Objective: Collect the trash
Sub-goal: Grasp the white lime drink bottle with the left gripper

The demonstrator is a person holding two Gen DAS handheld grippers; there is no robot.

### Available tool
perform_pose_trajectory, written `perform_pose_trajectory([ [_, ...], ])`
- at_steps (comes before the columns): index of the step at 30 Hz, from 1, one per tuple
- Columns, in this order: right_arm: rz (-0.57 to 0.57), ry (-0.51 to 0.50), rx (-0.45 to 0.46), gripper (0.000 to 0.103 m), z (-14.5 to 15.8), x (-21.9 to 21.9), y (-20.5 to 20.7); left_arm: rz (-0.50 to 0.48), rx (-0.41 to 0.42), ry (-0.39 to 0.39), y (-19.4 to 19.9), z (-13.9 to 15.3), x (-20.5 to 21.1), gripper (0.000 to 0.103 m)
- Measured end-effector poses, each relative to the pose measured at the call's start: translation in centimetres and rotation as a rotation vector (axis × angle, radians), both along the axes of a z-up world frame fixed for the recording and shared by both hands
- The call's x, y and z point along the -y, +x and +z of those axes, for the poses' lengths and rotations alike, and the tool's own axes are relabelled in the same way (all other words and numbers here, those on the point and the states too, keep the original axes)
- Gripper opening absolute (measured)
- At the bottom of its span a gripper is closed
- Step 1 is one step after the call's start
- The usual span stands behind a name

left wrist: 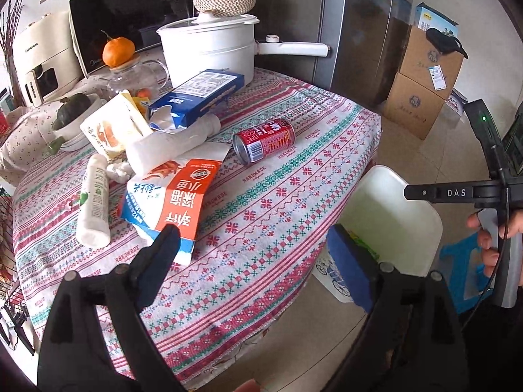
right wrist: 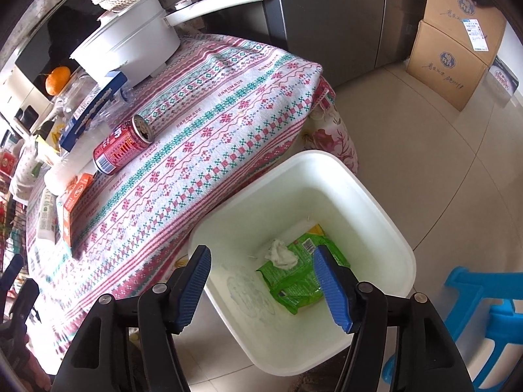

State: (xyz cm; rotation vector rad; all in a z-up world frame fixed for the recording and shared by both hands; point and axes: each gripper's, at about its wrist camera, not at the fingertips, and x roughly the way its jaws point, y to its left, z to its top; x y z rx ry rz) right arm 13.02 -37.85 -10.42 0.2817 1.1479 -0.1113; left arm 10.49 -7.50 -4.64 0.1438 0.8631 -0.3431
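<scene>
The left gripper (left wrist: 253,240) hangs over the near edge of a table draped in a white cloth with red and green cross-stitch bands (left wrist: 261,202), its jaws spread wide with nothing between them. Its left fingertip overlaps the lower corner of an orange, white and blue paper flour bag (left wrist: 173,202) lying flat on the cloth; whether it touches the bag cannot be told. Beyond the bag, well ahead of the jaws, a red drink can (left wrist: 264,140) lies on its side. To the left of the bag rest a white squeeze tube with green print (left wrist: 93,205), a crumpled white tissue (left wrist: 119,171), a rolled white paper bundle (left wrist: 170,145), a cream carton with an orange picture (left wrist: 109,129) and a torn blue and white cardboard box (left wrist: 199,98). A white lidded electric pot with a long handle (left wrist: 209,45) stands at the back.

The right gripper (right wrist: 263,276) points down into a white plastic waste bin (right wrist: 376,196) on the floor just beside the table, its blue-padded jaws parted and gripping nothing. On the bin's bottom, in line with the gap between the jaws, lies a green snack wrapper (right wrist: 294,281) with a wad of white tissue (right wrist: 282,253) on top; the right finger hides the wrapper's right edge. The same can (right wrist: 122,145) lies on the cloth, well up and left of this gripper
</scene>
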Motion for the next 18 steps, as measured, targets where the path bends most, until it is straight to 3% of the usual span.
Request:
perform_pose_trajectory([
  [11, 0.134, -0.03, 0.055, 0.077, 2.3, -6.4, 1.6, 0.097, -0.021, 0.019, 2.6, 0.8, -6.2, 0.092],
  [18, 0.207, -0.042, 0.06, 0.079, 2.8, -10.7, 3.9, 0.259, -0.145, -0.017, 7.7, -0.4, -12.0, 0.092],
])
